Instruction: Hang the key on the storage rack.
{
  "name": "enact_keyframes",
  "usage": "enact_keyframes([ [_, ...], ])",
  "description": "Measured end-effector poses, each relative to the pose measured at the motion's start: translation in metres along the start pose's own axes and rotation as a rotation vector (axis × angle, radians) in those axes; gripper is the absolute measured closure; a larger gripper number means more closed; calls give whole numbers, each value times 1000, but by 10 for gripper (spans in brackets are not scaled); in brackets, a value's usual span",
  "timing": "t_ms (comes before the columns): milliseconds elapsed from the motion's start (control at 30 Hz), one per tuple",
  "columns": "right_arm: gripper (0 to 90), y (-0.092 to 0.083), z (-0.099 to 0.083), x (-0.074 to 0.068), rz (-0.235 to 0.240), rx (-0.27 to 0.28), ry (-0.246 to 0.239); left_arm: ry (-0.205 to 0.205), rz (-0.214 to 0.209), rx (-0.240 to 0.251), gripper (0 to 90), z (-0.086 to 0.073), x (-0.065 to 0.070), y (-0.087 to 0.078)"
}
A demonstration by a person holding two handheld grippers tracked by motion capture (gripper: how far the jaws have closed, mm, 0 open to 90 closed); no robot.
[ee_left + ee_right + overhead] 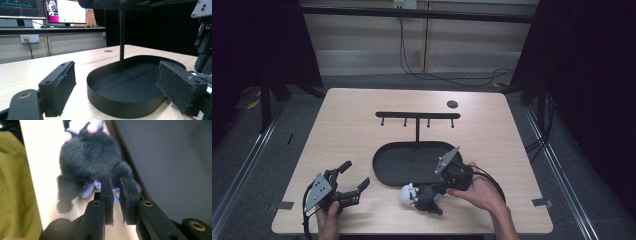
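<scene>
Right tongs: jaws nearly together, nipping a small part of the plush toy at its near end, likely a foot or tail; in the right gripper view the pads pinch a bit of pale fabric, though how firmly is hard to tell.
Left tongs: spread wide and holding nothing, well to the left of the tray, resting low over the bench; the left gripper view looks between its jaws at the tray wall.
Plush toy: dark grey fur with a white face, lying on the bench just in front of the tray's near rim, not inside it.
Handling: probably very light, soft and squashy; it will sag and swing from a pinched limb, but nothing on it looks breakable. Fur may slip, so a bite across the body or a thick limb seems safer than a thin tip.
Tray: black oval, empty, with a stand rising from its far edge, carrying a hooked crossbar.
</scene>
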State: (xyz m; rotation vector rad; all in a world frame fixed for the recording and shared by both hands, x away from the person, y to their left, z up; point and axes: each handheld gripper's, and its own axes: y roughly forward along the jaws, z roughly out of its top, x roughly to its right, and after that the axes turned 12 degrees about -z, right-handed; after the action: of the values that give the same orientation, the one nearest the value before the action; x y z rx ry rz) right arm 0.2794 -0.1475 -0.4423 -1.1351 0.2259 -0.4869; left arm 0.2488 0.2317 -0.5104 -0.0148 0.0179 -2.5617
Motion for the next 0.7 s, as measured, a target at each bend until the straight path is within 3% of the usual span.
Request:
enact_keyframes([
  [67, 794, 0, 0, 0, -13, -13, -6, 1, -6, 0, 152, 0, 0, 0],
  [133, 774, -4, 1, 1, -8, 48, -9, -2, -3, 0, 152, 0, 0, 0],
  [200, 770, -4, 2, 2, -12, 55, -10, 0, -1, -1, 152, 0, 0, 0],
  [533, 726, 10, 6, 4, 30, -62, -31, 1, -1, 1, 152, 0, 0, 0],
  [700, 729, 9, 4, 3, 30, -44, -42, 2, -6, 0, 152, 0, 0, 0],
])
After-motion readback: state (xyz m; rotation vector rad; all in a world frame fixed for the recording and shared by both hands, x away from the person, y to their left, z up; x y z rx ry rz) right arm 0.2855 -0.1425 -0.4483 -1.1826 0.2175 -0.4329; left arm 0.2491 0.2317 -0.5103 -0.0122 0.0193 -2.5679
